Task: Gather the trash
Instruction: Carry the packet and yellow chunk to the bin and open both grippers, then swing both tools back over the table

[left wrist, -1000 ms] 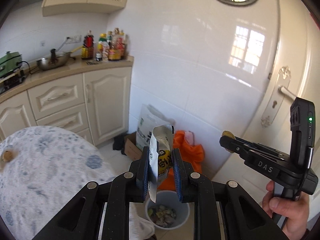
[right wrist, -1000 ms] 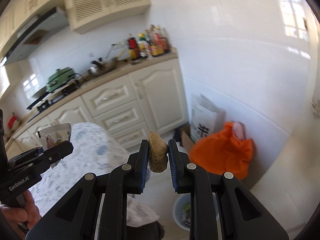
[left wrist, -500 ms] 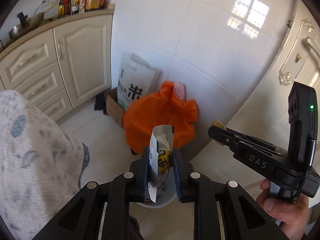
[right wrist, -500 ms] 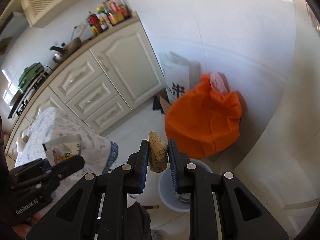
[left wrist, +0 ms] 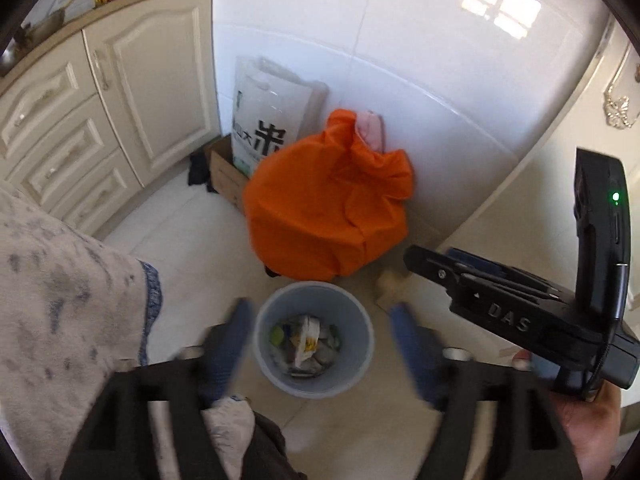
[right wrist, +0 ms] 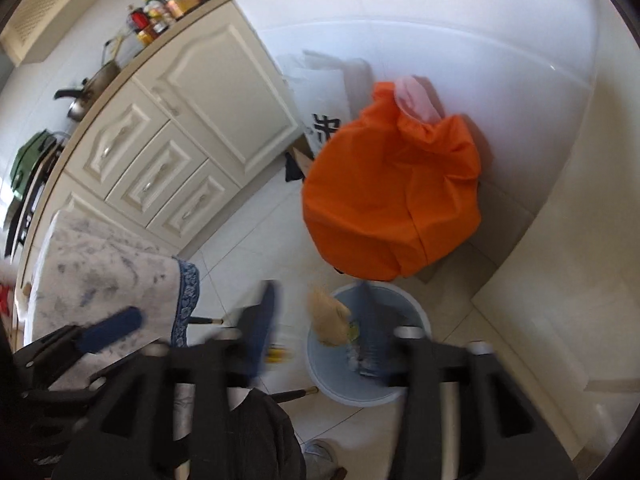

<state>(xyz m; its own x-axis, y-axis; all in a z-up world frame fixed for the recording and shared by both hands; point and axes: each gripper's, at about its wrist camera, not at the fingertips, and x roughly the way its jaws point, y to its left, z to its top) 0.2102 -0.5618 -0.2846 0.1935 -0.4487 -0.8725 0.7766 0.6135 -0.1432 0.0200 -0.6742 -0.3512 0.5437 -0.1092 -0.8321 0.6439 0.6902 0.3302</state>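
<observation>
Both hand-held grippers are hanging over the blue bin (left wrist: 314,340) at the frame's lower centre. The left hand-held gripper (left wrist: 320,344) has just been opening, nothing between its jaws; the wrapper (left wrist: 308,342) is lying in the bin. The right hand-held gripper (right wrist: 320,320) has also been opening, the brown scrap (right wrist: 328,318) loose between its jaws above the bin's rim.

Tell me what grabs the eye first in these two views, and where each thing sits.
A big orange bag slumped on the floor against the white tiled wall dominates both views. Just in front of it stands a pale blue bin with trash inside. Over the bin, both grippers have just been opening their jaws, and a brown scrap is dropping free between the right gripper's jaws.
</observation>
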